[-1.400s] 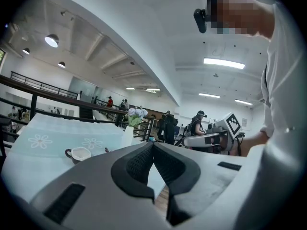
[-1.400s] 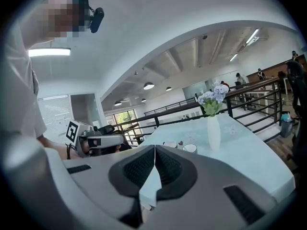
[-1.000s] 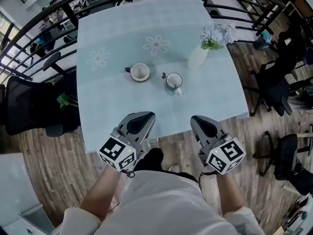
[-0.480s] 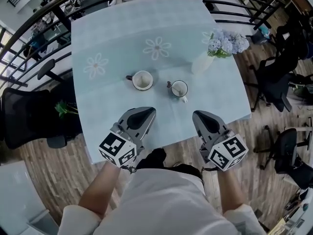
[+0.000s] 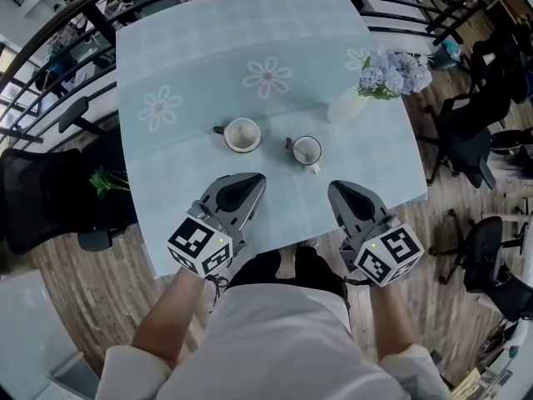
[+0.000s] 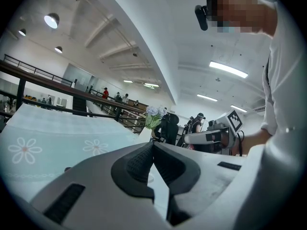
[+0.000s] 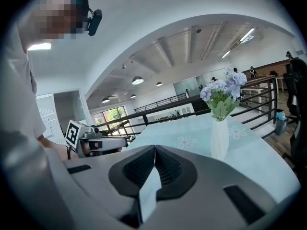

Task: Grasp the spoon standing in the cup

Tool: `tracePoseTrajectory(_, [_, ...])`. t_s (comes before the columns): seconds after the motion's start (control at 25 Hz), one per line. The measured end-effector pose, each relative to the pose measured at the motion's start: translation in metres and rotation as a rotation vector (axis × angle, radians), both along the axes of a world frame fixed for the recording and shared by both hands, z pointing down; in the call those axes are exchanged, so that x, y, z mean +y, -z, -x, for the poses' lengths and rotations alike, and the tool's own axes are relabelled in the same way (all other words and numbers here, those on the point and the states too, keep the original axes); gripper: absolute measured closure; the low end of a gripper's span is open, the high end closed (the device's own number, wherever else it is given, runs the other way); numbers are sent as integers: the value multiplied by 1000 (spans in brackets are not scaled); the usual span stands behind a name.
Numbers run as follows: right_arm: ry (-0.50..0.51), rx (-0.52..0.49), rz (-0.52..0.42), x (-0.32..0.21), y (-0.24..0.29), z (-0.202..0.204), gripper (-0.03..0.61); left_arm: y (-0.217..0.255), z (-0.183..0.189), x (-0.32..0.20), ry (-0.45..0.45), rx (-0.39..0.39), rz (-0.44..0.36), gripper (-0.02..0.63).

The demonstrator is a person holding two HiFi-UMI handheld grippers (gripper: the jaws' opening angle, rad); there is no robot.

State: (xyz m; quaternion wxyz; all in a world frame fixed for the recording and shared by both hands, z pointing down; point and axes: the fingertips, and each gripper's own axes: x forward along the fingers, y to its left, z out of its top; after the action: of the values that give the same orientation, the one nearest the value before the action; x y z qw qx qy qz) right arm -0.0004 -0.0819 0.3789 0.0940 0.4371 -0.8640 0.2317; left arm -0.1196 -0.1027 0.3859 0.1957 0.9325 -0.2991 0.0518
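Two cups stand mid-table on the pale blue cloth [image 5: 191, 182]. The right cup [image 5: 306, 151] has a white handle, and a small dark spoon [image 5: 289, 144] sticks out at its far-left rim. The left cup [image 5: 242, 135] shows a dark stub on its left side. My left gripper [image 5: 254, 179] hovers over the table's near edge, just short of the left cup, jaws shut and empty. My right gripper [image 5: 336, 188] is level with it, below and right of the spoon cup, also shut and empty. Neither cup shows in the left gripper view [image 6: 153, 145] or the right gripper view [image 7: 155, 150].
A white vase [image 5: 343, 105] with pale blue flowers [image 5: 393, 72] stands at the table's right, also seen in the right gripper view as the vase [image 7: 219, 139]. A black railing [image 5: 75, 11] runs behind the table. Office chairs [image 5: 466, 152] stand on the wood floor at both sides.
Both grippers have come forward a little over the table's near edge, closer to the cups. Their jaws stay shut, and the cups have not moved.
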Motion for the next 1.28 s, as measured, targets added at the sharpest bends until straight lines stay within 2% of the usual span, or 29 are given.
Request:
tracePoseTrajectory(0.44, [69, -24, 14, -33, -15, -22, 557, -20, -20, -23, 70, -43, 32, 595])
tracePoseTrajectory(0.88, [192, -39, 38, -66, -31, -55, 557, -44, -46, -50, 209, -79, 76, 595])
tracePoseTrajectory(1.28, [229, -47, 87, -87, -57, -80, 557, -77, -62, -77, 276, -116, 119, 595])
